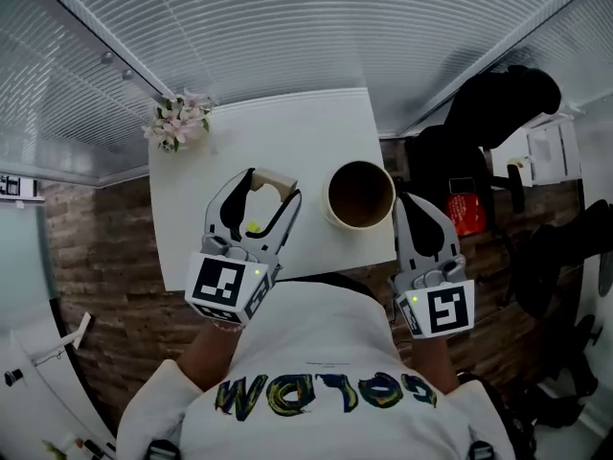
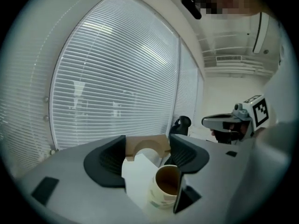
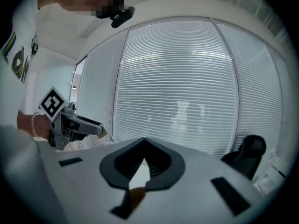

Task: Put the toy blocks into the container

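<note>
Head view: my left gripper [image 1: 272,190] hangs over the white table [image 1: 287,123] with its jaws clamped on an arch-shaped wooden block [image 1: 272,177], held by its two ends. The container [image 1: 360,165], a round cup with a brown inside, stands just to the right of the block, near the table's right edge, and looks empty. My right gripper [image 1: 404,205] waits off that edge, close beside the container. A small yellow-green spot shows between my left jaw arms; I cannot tell what it is. Flowers [image 1: 178,120] sit at the far left corner, well apart. Left gripper view: the block spans the gap between my pads, arch opening downward, with the container below and slightly right of it and not yet under the block. To do this step well, I judge I should carry the block right until it is centred over the mouth, lower it so it clears the rim, then let go. The bare tabletop between them leaves free room; the near edge means a nudged cup could slide off. Right gripper view: my right jaws are pressed together on nothing, free to steady the cup.
</note>
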Action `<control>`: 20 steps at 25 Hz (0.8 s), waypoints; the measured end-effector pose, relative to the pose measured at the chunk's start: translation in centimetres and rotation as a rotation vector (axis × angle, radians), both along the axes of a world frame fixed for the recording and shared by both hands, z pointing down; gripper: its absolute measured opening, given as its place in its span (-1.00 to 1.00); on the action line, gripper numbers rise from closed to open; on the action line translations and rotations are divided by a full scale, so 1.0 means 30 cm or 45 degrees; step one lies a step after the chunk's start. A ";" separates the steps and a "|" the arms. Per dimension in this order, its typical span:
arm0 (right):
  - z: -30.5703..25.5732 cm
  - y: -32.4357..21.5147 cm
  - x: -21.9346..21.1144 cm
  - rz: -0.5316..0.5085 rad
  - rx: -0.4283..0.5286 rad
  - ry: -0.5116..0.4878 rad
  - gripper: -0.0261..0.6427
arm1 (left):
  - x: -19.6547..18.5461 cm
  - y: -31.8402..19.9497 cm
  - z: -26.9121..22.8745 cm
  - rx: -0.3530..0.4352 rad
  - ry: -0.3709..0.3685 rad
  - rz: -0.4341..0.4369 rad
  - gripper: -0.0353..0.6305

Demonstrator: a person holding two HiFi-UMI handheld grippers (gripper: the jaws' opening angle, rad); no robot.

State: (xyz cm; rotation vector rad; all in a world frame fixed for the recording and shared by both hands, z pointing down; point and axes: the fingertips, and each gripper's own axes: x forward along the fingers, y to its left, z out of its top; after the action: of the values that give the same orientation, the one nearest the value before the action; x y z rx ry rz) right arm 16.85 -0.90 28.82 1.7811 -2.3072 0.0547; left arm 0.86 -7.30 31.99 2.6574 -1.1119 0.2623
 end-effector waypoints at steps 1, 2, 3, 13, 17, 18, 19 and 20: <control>0.003 0.011 0.022 0.022 -0.004 -0.001 -0.90 | 0.023 0.003 0.000 -0.001 0.001 0.021 -0.01; 0.009 0.021 0.042 0.041 -0.009 -0.001 -0.90 | 0.044 0.006 0.001 -0.002 0.002 0.038 -0.01; 0.015 0.030 0.059 0.056 -0.015 -0.002 -0.90 | 0.062 0.009 0.001 -0.004 0.004 0.053 -0.01; 0.025 0.042 0.093 0.097 -0.011 -0.010 -0.90 | 0.153 0.023 0.051 -0.025 -0.015 0.151 -0.01; 0.025 0.042 0.099 0.109 -0.012 -0.011 -0.90 | 0.224 0.018 0.126 -0.048 -0.025 0.219 -0.01; 0.027 0.042 0.101 0.112 -0.014 -0.011 -0.90 | 0.245 0.018 0.150 -0.056 -0.032 0.241 -0.01; 0.030 0.042 0.102 0.115 -0.016 -0.011 -0.90 | 0.267 0.019 0.178 -0.065 -0.043 0.264 -0.01; 0.032 0.042 0.104 0.118 -0.019 -0.011 -0.90 | 0.288 0.021 0.208 -0.075 -0.057 0.289 -0.01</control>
State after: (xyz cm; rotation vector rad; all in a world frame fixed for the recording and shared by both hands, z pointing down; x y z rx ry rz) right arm 19.97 0.37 29.79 1.8830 -2.2236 0.0948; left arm 9.51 -6.67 38.22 2.7366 -0.8002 0.3919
